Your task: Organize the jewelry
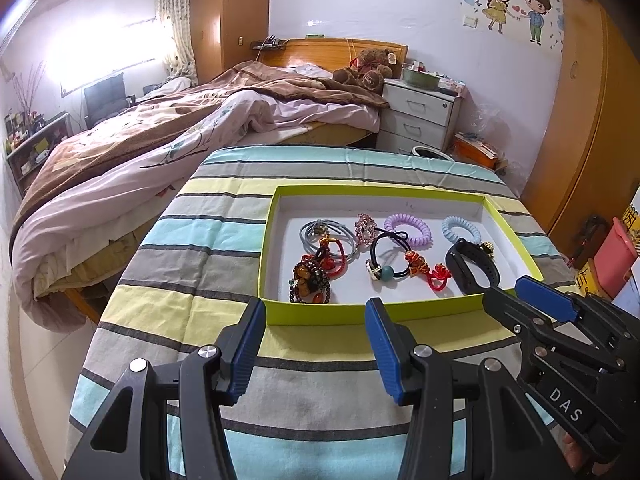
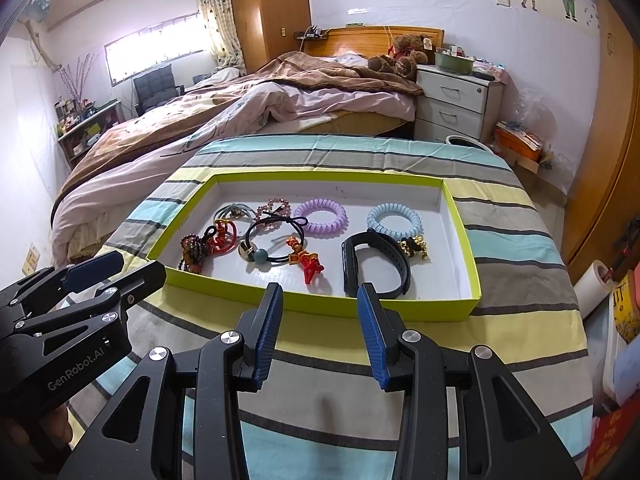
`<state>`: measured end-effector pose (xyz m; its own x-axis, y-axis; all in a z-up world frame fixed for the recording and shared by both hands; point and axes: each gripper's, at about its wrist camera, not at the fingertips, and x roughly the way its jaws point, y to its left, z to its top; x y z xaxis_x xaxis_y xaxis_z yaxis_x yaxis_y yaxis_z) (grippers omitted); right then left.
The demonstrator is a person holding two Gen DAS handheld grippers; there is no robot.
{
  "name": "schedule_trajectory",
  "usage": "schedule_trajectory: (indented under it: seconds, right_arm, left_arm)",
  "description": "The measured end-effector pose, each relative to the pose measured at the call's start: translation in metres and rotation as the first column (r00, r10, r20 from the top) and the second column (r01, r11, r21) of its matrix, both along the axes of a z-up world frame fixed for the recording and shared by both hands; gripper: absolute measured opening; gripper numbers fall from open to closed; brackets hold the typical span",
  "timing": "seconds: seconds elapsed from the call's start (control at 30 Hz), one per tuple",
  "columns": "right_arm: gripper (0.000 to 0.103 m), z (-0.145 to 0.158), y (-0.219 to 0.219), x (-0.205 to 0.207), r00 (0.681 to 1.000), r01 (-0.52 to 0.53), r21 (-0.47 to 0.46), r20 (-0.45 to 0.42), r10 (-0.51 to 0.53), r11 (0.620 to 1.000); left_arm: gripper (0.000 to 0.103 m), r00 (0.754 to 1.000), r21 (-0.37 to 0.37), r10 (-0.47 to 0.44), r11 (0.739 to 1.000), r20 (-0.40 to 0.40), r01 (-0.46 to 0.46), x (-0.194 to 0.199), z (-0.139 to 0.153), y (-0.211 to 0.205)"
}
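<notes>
A shallow lime-green box (image 1: 360,314) (image 2: 320,306) with a white floor sits on the striped table. It holds a black wristband (image 1: 472,266) (image 2: 376,264), a purple coil tie (image 1: 408,230) (image 2: 320,216), a blue coil tie (image 1: 460,228) (image 2: 394,220), red knot charms (image 1: 428,270) (image 2: 304,260), a beaded bracelet (image 1: 310,280) (image 2: 192,256), grey hair ties (image 1: 320,232) and a black hair tie with a ball (image 2: 260,248). My left gripper (image 1: 316,308) is open and empty just before the box's near wall. My right gripper (image 2: 320,294) is open and empty, also at the near wall.
The striped cloth (image 1: 240,240) covers the table. A bed (image 1: 160,140) lies beyond at left, a white nightstand (image 1: 420,116) behind, a wooden wardrobe (image 1: 580,120) at right. Each gripper appears in the other's view, the right one (image 1: 560,320) and the left one (image 2: 80,280).
</notes>
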<state>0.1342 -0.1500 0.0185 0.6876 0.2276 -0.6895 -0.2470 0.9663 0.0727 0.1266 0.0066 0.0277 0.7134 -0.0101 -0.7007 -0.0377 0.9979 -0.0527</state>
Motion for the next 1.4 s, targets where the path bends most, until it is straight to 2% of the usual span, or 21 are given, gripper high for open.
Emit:
schedule_trajectory:
  seconds: [1.4]
  right_arm:
    - [0.040, 0.0001, -0.0011, -0.0016, 1.000, 0.007, 0.002, 0.000, -0.007, 1.000]
  left_arm:
    - [0.051, 1.000, -0.008, 0.008, 1.000, 0.000, -0.008, 0.0015, -0.0010, 0.0026]
